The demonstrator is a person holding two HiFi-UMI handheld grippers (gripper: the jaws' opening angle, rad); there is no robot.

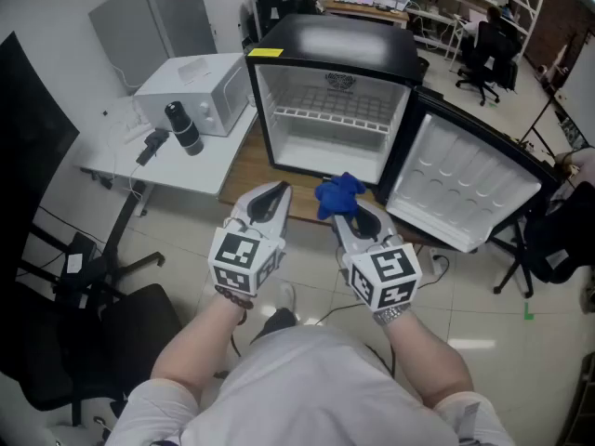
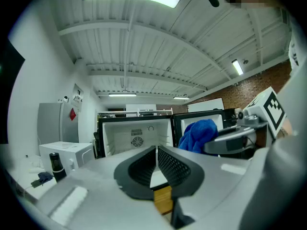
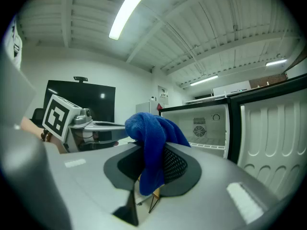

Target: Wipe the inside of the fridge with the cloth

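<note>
Cloth (image 3: 152, 143): soft, light, limp; clamped mid-fold in my right gripper (image 1: 351, 214), facing the open fridge (image 1: 335, 45).
Left gripper (image 1: 277, 193): jaws together, empty.
Grip: likely best kept on the bunched fold.

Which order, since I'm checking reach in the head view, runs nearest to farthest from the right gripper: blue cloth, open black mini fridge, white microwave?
1. blue cloth, clamped in the jaws of the right gripper.
2. open black mini fridge, straight ahead, just beyond the cloth.
3. white microwave, farther off to the left.
</note>
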